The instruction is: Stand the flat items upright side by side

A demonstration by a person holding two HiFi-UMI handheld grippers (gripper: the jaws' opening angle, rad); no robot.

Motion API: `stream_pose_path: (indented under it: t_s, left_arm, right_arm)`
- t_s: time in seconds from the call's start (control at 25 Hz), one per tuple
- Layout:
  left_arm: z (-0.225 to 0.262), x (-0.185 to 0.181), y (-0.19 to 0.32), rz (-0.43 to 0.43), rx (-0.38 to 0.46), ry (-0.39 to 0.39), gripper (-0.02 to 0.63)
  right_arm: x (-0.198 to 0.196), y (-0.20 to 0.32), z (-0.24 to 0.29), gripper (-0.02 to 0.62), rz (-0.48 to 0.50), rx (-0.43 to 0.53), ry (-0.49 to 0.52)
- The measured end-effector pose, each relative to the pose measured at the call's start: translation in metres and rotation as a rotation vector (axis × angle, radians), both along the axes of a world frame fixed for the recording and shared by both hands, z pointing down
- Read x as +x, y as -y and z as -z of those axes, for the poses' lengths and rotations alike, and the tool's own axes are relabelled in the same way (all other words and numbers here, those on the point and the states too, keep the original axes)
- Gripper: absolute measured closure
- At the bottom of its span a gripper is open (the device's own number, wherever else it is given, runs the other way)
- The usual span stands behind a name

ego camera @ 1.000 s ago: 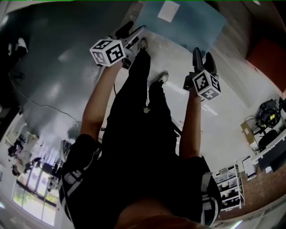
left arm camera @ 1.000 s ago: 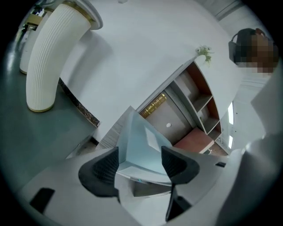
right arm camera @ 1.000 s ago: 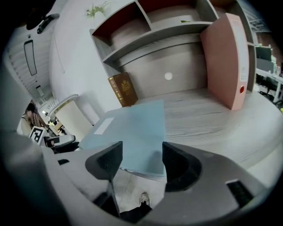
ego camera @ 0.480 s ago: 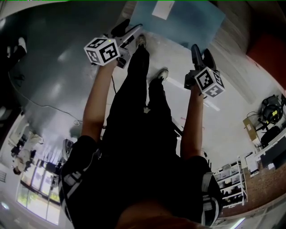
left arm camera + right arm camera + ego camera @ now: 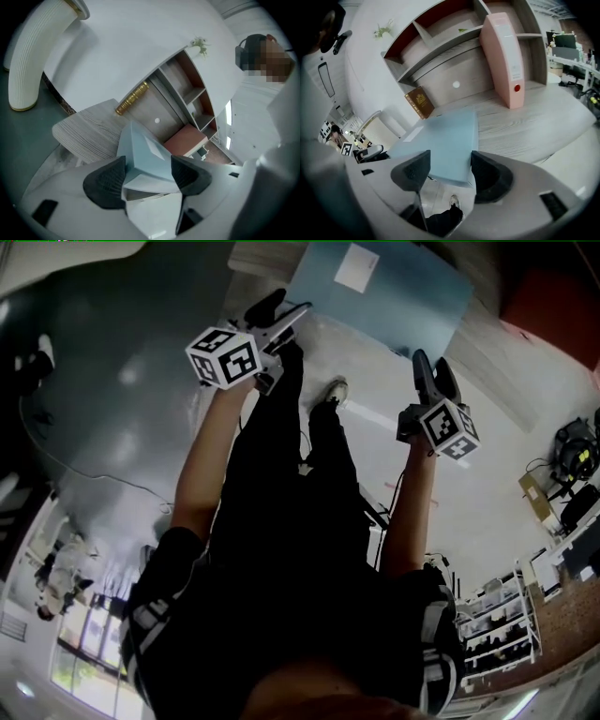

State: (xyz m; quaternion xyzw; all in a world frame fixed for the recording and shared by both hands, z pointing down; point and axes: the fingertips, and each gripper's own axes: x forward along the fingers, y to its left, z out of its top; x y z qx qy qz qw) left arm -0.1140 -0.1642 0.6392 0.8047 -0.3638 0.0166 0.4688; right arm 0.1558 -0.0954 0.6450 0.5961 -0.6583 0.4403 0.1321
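**A:** Blue folder point(image 5: 440, 140), where does it lie?

**B:** Flat on the wooden table point(image 5: 525, 126), with its near corner out over the edge. A pink binder point(image 5: 504, 61) stands upright further back.

**A:** How will it handle?

**B:** I think stiff and light, but the smooth cover may slip. Take it at the overhanging edge.

**A:** And the tools?

**B:** Left tool point(image 5: 147, 171) and right tool point(image 5: 450, 171) are both wide and empty, short of it. The right one has just narrowed slightly.

Left tool point(image 5: 281, 313) and right tool point(image 5: 433, 367) nearer blue folder point(image 5: 403, 287), right jaws closing slightly (nothing between)
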Motion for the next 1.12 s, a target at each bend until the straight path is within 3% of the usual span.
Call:
stream_pose_path:
  t_s: [0.16, 0.36, 0.52, 0.84, 1.0, 1.12]
  left_arm:
    - [-0.003, 0.052, -0.027, -0.077, -0.003, 0.012, 0.311]
    - [-0.015, 0.09, -0.046, -0.151, -0.023, 0.05, 0.311]
    - [-0.031, 0.11, -0.05, -0.16, -0.05, 0.083, 0.311]
    - [-0.046, 0.111, -0.051, -0.158, -0.049, 0.177, 0.35]
    - [-0.048, 0.083, -0.048, -0.094, -0.066, 0.197, 0.426]
    - [-0.038, 0.071, -0.047, -0.022, -0.066, 0.202, 0.439]
  right_arm:
    - [0.051, -0.029, -0.001, 0.307, -0.067, -0.002, -0.014]
    - [0.09, -0.043, -0.008, 0.31, -0.168, 0.004, -0.022]
    - [0.112, -0.049, -0.019, 0.318, -0.216, 0.003, -0.002]
    - [0.119, -0.051, -0.029, 0.33, -0.216, 0.022, 0.012]
    - [0.103, -0.05, -0.025, 0.313, -0.231, 0.049, 0.033]
    - [0.107, -0.06, -0.018, 0.307, -0.251, 0.067, 0.025]
